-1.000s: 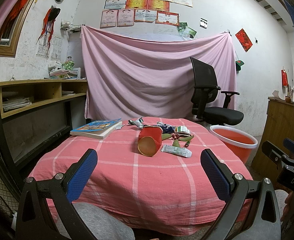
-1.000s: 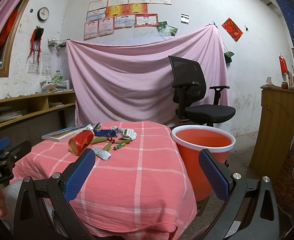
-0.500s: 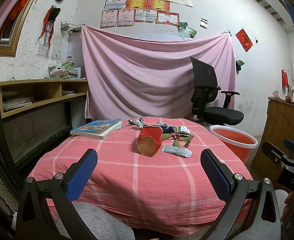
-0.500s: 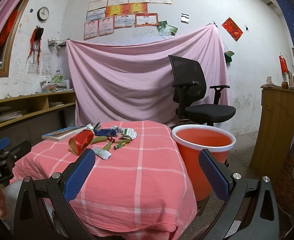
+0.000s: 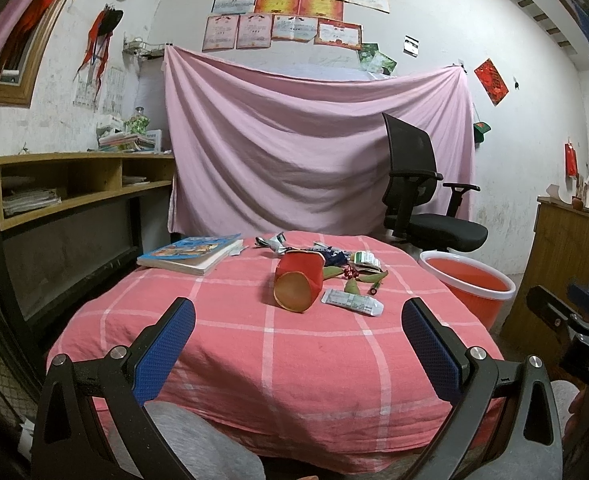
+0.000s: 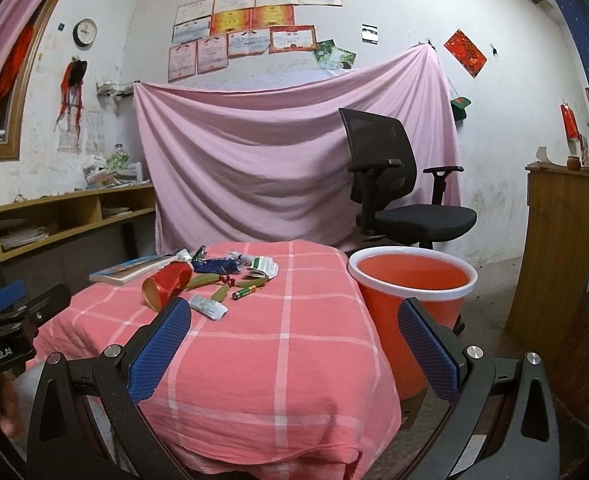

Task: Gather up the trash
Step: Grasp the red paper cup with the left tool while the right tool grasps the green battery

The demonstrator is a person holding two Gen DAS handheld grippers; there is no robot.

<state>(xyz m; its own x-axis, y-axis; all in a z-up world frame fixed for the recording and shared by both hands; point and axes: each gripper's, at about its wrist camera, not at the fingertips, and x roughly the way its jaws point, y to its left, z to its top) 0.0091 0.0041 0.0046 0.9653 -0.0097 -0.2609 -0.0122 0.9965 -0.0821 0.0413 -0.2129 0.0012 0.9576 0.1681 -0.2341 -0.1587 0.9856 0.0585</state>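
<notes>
**Nothing grabbed yet, and a few ways this could get messy**

Both claws are hanging back at the near edge of the tabletop point(image 5: 294, 360), fingers spread wide, gripping nothing. The left claw point(image 5: 298, 356) is facing the trash pile head-on; the right claw point(image 6: 294, 356) is sitting further right, looking at the orange bin point(image 6: 412, 280) just beside the tabletop.

The trash is all bunching up mid-tabletop, toward the far side: a tipped red paper cup point(image 5: 299, 284) lying on its side, a flat white wrapper point(image 5: 352, 302) just beside it, a small battery point(image 6: 247, 291), some green leaves and red berries point(image 6: 227, 279), plus crumpled packets behind.

What I'm worrying about:
- the cup is lying on its curved side, so a sloppy pinch is probably sending it rolling
- the wrapper is lying flat on loose checked cloth, so the fingers may be snagging fabric and dragging everything along
- the book point(image 5: 192, 254) is sitting near the pile and isn't trash, I'm guessing
- the bin is lower than the tabletop edge, so light stuff may be missing it

Room-wise: a pink sheet is hanging on the back wall, an office chair point(image 6: 398, 200) is standing behind the bin, and wooden shelving is running along the left.
</notes>
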